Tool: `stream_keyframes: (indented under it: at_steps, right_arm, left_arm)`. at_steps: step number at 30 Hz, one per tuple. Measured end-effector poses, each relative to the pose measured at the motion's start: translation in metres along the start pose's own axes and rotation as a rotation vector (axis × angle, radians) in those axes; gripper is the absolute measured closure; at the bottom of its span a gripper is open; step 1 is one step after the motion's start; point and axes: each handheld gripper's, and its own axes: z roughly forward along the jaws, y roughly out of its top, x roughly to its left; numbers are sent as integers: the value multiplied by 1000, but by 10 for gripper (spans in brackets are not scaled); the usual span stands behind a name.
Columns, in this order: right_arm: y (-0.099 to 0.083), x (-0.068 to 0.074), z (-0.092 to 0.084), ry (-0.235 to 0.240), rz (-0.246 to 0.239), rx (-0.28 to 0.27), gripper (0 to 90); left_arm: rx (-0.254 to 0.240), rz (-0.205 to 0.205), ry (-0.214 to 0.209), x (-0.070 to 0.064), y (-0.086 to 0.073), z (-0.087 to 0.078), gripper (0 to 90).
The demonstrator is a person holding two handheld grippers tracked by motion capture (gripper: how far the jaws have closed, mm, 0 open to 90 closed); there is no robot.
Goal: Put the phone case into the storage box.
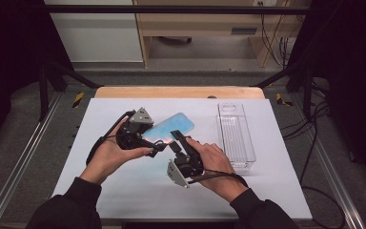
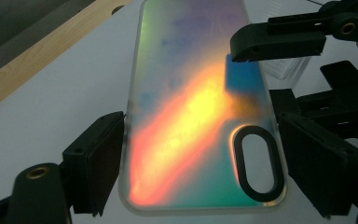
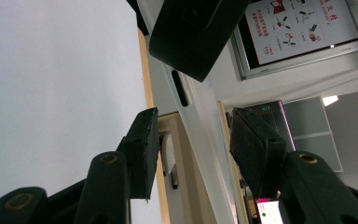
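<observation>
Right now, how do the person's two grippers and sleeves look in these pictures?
Both the left gripper and the right gripper are black, each with two blocky jaws and flat dark pads. Brass-coloured rivets sit at the jaw joints. Each carries a grey three-cornered plate on top and trails a black cable. The person wears dark long sleeves.

A clear plastic bin (image 1: 236,136) lies lengthwise on the white table (image 1: 124,191) toward three o'clock, with a wooden cabinet (image 1: 200,28) on the floor beyond at twelve o'clock.
</observation>
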Motion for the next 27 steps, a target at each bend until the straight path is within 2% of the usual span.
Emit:
stream_keyframes:
  at_steps: [1, 5, 10, 20, 21, 23, 25, 27]
  right_arm:
    - [0, -1, 0, -3, -13, -1, 521]
    - [0, 1, 1, -2, -5, 1, 527]
    - [0, 1, 2, 1, -28, -3, 548]
    - [-2, -1, 2, -7, -13, -4, 569]
    - [-3, -1, 2, -6, 0, -2, 573]
    - [-4, -2, 2, -8, -12, -4, 577]
    - [-5, -2, 2, -6, 0, -5, 587]
    - [-5, -3, 2, -5, -15, -9, 593]
  left_arm:
    - [-1, -1, -1, 0, 0, 0, 165]
    - [3, -2, -7, 0, -1, 0, 165]
    - [13, 0, -11, 0, -2, 1, 165]
    - [12, 1, -16, 1, 1, 0, 165]
    - [10, 1, -15, 2, 1, 0, 165]
    - [8, 1, -18, 2, 3, -1, 165]
    - [4, 0, -18, 2, 4, -2, 165]
    - [7, 2, -20, 2, 5, -2, 165]
